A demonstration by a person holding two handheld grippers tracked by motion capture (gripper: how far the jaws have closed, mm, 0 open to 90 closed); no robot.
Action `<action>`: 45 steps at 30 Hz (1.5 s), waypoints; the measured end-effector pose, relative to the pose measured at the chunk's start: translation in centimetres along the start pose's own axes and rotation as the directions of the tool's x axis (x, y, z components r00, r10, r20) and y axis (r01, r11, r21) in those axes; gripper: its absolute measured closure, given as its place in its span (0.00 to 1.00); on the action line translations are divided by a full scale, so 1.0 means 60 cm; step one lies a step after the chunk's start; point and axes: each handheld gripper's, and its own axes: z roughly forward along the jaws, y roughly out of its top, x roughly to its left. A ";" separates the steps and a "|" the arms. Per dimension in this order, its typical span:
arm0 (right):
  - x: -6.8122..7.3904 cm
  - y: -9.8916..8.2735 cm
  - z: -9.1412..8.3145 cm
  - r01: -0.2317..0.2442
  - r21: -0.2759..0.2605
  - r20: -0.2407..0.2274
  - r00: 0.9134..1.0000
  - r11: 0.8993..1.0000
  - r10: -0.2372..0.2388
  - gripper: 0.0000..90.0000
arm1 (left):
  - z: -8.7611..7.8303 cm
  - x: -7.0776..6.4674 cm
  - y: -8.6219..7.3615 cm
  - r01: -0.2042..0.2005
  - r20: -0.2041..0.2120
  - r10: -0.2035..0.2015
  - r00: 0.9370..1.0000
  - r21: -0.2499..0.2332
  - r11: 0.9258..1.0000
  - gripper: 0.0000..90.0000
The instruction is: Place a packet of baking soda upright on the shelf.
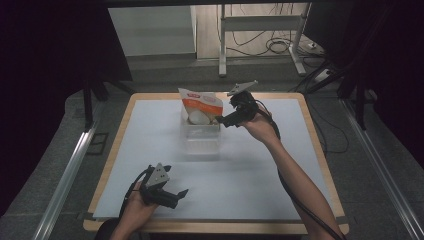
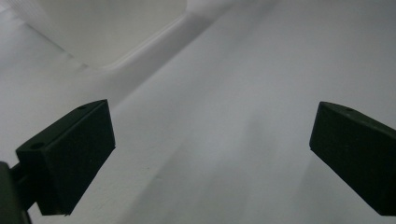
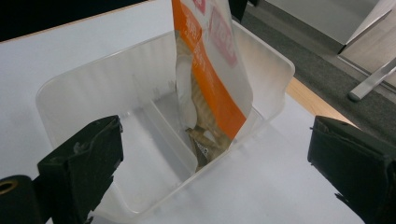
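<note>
Left gripper (image 1: pixel 172 196) idles spread near me; right gripper (image 1: pixel 226 120), spread too, hovers beside pouch (image 1: pixel 200 106) I've leaned upright in bin (image 1: pixel 202 142).

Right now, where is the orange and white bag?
The orange and white bag stands inside the clear plastic box at the table's far middle, just left of the right gripper in the high view.
</note>
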 end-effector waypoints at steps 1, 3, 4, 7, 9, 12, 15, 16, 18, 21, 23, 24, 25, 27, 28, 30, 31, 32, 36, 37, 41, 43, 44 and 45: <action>0.000 -0.001 -0.001 0.001 0.001 -0.001 1.000 1.000 -0.001 0.04 | 0.000 0.000 0.000 0.000 0.000 0.000 1.000 0.000 1.000 0.00; 0.002 -0.006 -0.004 0.000 -0.002 -0.002 1.000 1.000 0.000 0.03 | 0.000 0.000 0.000 0.000 0.000 0.000 1.000 0.001 1.000 0.00; 0.002 -0.007 -0.005 0.000 -0.003 -0.003 1.000 1.000 0.000 0.03 | 0.000 0.000 0.000 0.000 0.000 0.000 1.000 0.000 1.000 0.00; 0.003 -0.010 -0.007 0.001 -0.005 -0.002 1.000 1.000 -0.001 0.03 | 0.000 0.000 0.000 -0.001 -0.001 0.001 1.000 0.000 1.000 0.00; 0.003 -0.013 -0.009 0.000 -0.006 -0.001 1.000 1.000 0.000 0.03 | 0.000 0.000 0.000 -0.001 -0.001 0.001 1.000 -0.001 1.000 0.00; 0.004 -0.017 -0.013 -0.003 -0.006 -0.002 1.000 1.000 0.003 0.03 | -0.001 0.000 0.000 -0.002 -0.002 0.002 1.000 -0.003 1.000 0.00; 0.006 -0.020 -0.017 -0.002 -0.007 -0.001 1.000 1.000 0.002 0.03 | -0.001 0.000 0.000 -0.002 -0.002 0.002 1.000 -0.003 1.000 0.00; 0.007 -0.020 -0.018 -0.002 -0.008 0.000 1.000 1.000 0.002 0.03 | -0.001 0.000 0.000 -0.003 -0.002 0.003 1.000 -0.003 1.000 0.00; 0.009 -0.022 -0.022 0.004 -0.010 0.000 1.000 1.000 -0.004 0.03 | -0.001 0.000 0.000 -0.003 -0.002 0.003 1.000 -0.003 1.000 0.00; 0.012 -0.025 -0.028 0.009 -0.016 0.004 1.000 1.000 -0.009 0.02 | -0.001 0.000 0.000 -0.002 -0.002 0.002 1.000 -0.004 1.000 0.00; 0.015 -0.029 -0.034 0.007 -0.017 0.007 1.000 1.000 -0.007 0.02 | -0.001 0.000 0.000 -0.002 -0.002 0.002 1.000 -0.005 1.000 0.00; 0.015 -0.029 -0.034 0.007 -0.017 0.007 1.000 1.000 -0.007 0.02 | -0.001 0.000 0.000 -0.002 -0.002 0.002 1.000 -0.004 1.000 0.00; 0.016 -0.030 -0.036 0.006 -0.017 0.008 1.000 1.000 -0.006 0.02 | -0.001 0.000 0.001 -0.003 -0.003 0.003 1.000 -0.003 1.000 0.00; 0.018 -0.034 -0.039 0.006 -0.015 0.013 1.000 1.000 -0.006 0.02 | -0.001 0.000 0.001 -0.003 -0.003 0.003 1.000 -0.004 1.000 0.00; 0.019 -0.036 -0.041 0.006 -0.016 0.015 1.000 1.000 -0.006 0.02 | -0.001 0.000 0.001 -0.003 -0.003 0.003 1.000 -0.005 1.000 0.00; 0.022 -0.040 -0.044 0.010 -0.020 0.014 1.000 1.000 -0.010 0.01 | -0.001 -0.001 0.001 0.001 -0.003 -0.001 1.000 -0.008 1.000 0.00; 0.023 -0.042 -0.046 0.011 -0.023 0.016 1.000 1.000 -0.011 0.01 | -0.001 -0.001 0.001 0.002 -0.002 -0.002 1.000 -0.010 1.000 0.00; 0.025 -0.044 -0.048 0.015 -0.027 0.019 1.000 1.000 -0.015 0.01 | -0.001 -0.001 0.001 0.002 -0.002 -0.002 1.000 -0.010 1.000 0.00; 0.032 -0.052 -0.053 0.028 -0.029 0.026 0.999 0.999 -0.027 0.01 | -0.001 -0.001 0.001 0.001 -0.003 -0.001 1.000 -0.009 1.000 0.00; 0.034 -0.054 -0.054 0.030 -0.030 0.027 0.999 0.999 -0.030 0.00 | -0.001 -0.001 0.001 0.001 -0.002 -0.002 1.000 -0.009 1.000 0.00; 0.040 -0.063 -0.058 0.036 -0.036 0.024 0.999 0.999 -0.035 0.00 | -0.001 -0.001 0.001 0.000 -0.004 0.000 1.000 -0.009 1.000 0.00; 0.044 -0.068 -0.061 0.032 -0.042 0.020 0.999 0.999 -0.031 0.00 | -0.001 -0.001 0.001 0.000 -0.004 0.000 1.000 -0.008 1.000 0.00; 0.045 -0.070 -0.062 0.028 -0.047 0.017 0.999 0.998 -0.028 0.00 | -0.001 -0.001 0.001 0.000 -0.004 0.000 1.000 -0.008 1.000 0.00; 0.046 -0.073 -0.064 0.025 -0.051 0.015 1.000 0.998 -0.024 0.00 | -0.001 -0.001 0.001 -0.001 -0.004 0.001 1.000 -0.008 1.000 0.00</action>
